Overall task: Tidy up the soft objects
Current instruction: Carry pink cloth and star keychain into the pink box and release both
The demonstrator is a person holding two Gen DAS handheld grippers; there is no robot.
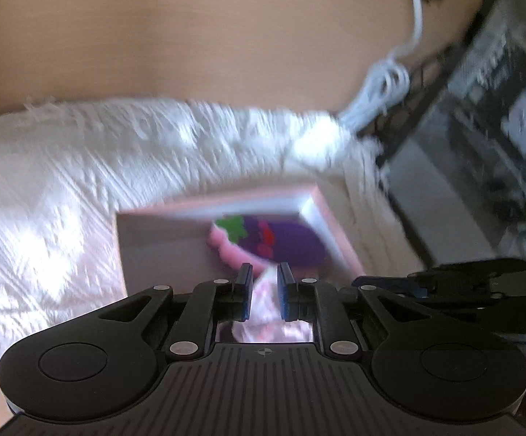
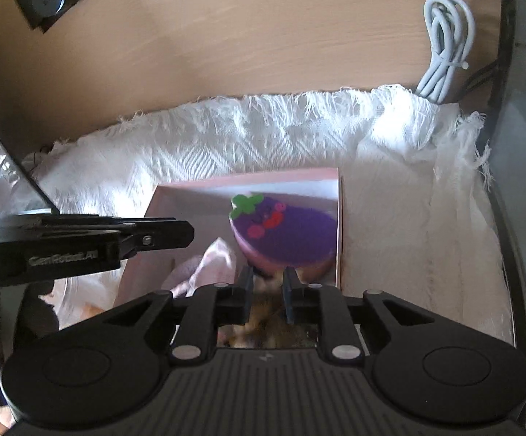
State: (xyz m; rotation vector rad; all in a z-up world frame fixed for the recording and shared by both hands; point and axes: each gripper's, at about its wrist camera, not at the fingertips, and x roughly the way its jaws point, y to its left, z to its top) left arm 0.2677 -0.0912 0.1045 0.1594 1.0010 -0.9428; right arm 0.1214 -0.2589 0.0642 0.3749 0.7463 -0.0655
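Right wrist view: a wooden desk [image 2: 226, 47] carries a white fringed, woven cloth [image 2: 299, 138], and on it sits a shallow pink box [image 2: 340, 225]. Inside lies a rounded purple plush [image 2: 292, 232] with a green leaf and pink underside. The right gripper [image 2: 268, 287] is narrowed onto a brown furry toy [image 2: 263, 312] at the box's near edge. The left gripper [image 1: 264, 290], blurred, pinches a pale pink cloth [image 1: 263, 301] over the box. A coiled white cable [image 2: 444, 47] rests behind.
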